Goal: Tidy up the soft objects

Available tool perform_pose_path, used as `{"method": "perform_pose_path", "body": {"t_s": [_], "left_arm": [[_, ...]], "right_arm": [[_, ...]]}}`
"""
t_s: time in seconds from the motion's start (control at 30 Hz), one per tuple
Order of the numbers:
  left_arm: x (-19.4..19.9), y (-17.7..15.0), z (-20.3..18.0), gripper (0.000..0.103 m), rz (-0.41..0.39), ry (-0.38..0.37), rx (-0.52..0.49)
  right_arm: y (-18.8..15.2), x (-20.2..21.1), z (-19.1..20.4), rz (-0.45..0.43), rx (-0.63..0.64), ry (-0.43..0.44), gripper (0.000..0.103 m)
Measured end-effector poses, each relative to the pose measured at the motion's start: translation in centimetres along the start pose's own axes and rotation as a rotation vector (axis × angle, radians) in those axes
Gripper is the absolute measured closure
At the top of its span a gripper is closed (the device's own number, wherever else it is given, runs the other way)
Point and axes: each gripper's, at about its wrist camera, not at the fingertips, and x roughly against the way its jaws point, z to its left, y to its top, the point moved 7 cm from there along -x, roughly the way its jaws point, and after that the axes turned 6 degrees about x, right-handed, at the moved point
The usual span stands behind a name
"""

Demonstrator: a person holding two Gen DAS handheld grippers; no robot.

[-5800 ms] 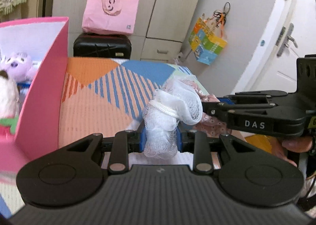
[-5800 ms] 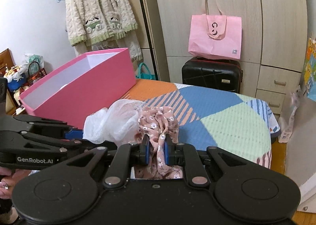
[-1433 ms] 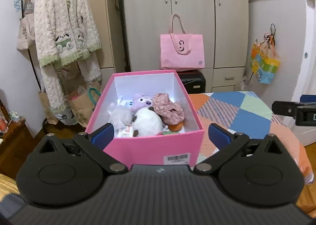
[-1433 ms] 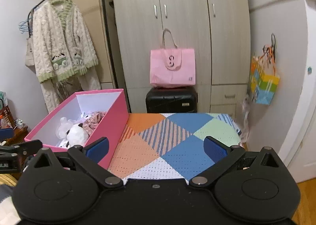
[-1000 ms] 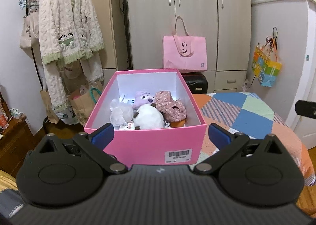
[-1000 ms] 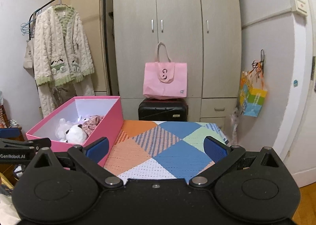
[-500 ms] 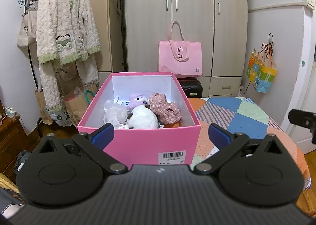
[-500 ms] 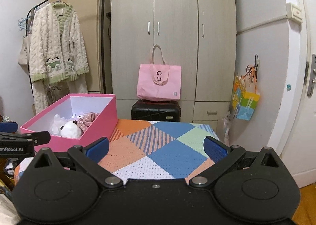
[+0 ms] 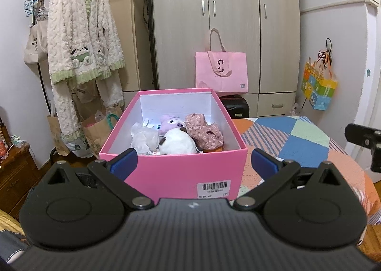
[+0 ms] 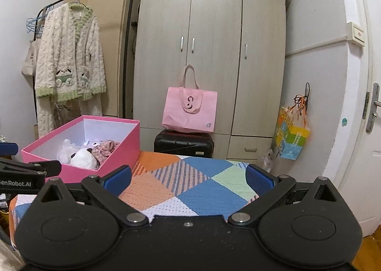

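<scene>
A pink box (image 9: 176, 175) stands on the patchwork-covered table (image 9: 309, 142); it also shows in the right wrist view (image 10: 123, 144). Inside lie a white mesh bundle (image 9: 142, 138), a white plush (image 9: 177, 143), a purple plush (image 9: 170, 123) and a pink floral cloth (image 9: 204, 134). My left gripper (image 9: 194, 161) is open and empty, held back in front of the box. My right gripper (image 10: 188, 175) is open and empty over the table (image 10: 190, 183), to the right of the box.
A wardrobe (image 10: 209, 56) stands behind, with a pink tote bag (image 10: 190, 109) on a black suitcase (image 10: 183, 144). A fuzzy robe (image 9: 83, 40) hangs on a rack at left. A colourful bag (image 10: 290, 137) hangs by the door at right.
Both grippers let go of the mesh bundle and the floral cloth, which now lie in the box. Both have since drawn back from the box, open and empty.
</scene>
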Motion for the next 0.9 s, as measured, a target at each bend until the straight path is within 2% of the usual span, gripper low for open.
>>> {"method": "perform_pose_path", "body": {"t_s": [0.17,0.4,0.9], "left_arm": [[-0.19,-0.27,0.29,0.0,0.0,0.02,0.009],[-0.22,-0.3,0.12,0.0,-0.012,0.054,-0.018],[0.32,-0.01,0.0,0.0,-0.029,0.036,-0.005]], "right_arm": [[0.2,0.01,-0.51,-0.021,-0.043,0.006,0.0],[0.01,-0.07,-0.44,-0.011,-0.038,0.001,0.0],[-0.54,-0.66,-0.45,0.02,-0.04,-0.001,0.0]]}}
